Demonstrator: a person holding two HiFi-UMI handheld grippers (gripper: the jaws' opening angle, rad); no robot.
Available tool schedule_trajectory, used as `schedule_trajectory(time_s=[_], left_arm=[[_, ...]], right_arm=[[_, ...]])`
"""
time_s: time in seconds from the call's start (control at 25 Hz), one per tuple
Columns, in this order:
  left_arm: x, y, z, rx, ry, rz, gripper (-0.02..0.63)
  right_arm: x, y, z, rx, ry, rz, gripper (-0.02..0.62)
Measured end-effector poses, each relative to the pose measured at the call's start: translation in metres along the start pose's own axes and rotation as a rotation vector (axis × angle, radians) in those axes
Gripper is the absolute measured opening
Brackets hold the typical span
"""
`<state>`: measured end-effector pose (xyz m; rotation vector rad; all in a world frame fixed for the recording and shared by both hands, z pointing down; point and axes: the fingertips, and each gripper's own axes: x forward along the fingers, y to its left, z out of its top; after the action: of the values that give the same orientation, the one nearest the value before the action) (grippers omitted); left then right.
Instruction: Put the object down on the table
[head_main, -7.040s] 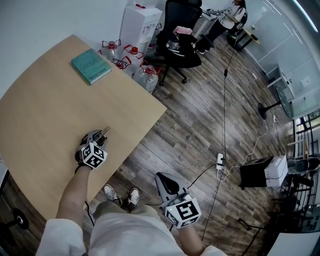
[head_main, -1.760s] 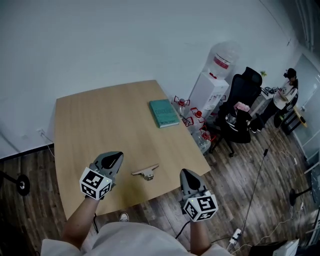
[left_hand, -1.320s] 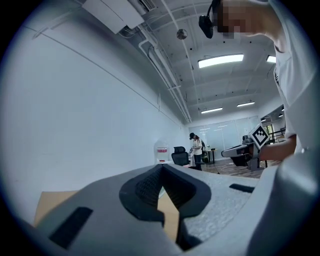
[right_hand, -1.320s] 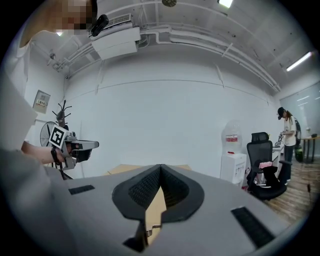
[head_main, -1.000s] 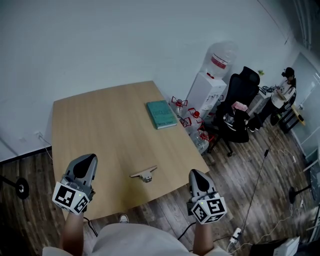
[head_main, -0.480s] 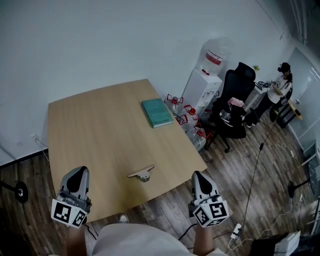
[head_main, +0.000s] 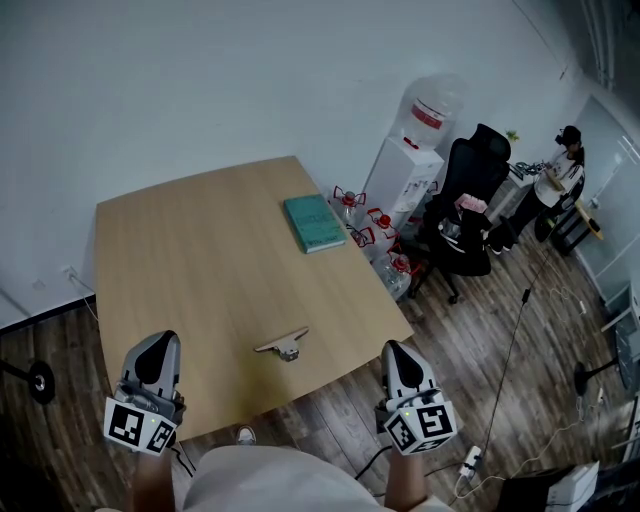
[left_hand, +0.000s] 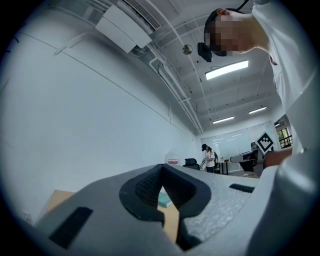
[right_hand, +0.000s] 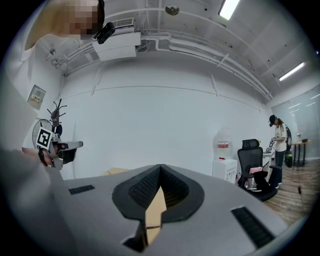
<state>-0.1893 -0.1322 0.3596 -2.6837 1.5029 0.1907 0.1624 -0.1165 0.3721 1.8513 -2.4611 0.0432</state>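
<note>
The object (head_main: 283, 345) is seen lying on the desk (head_main: 200, 260) near its front edge, apart from both grippers. The left gripper (head_main: 158, 346) and right gripper (head_main: 394, 353) are pressed together, empty.

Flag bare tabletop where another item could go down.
The light wooden table is bare across its left half, left of the teal book. The strip between that book and the small tan-and-grey object near the front edge is free too. Crowding is off the right edge: clear water jugs on the floor.
</note>
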Motion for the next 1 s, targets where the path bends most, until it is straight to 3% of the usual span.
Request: schedule_trajectory(time_s=[0.68,1.0], left_arm=[[-0.007,-0.007,-0.004,0.002,0.0,-0.019,0.006],[-0.011,-0.009,-0.004,0.0,-0.008,-0.027,0.006]], right_arm=[[-0.004,0.016,-0.004,0.031,0.0,0.017,-0.003],[-0.009,0.025,-0.007,-0.002,0.009,0.022,-0.003]])
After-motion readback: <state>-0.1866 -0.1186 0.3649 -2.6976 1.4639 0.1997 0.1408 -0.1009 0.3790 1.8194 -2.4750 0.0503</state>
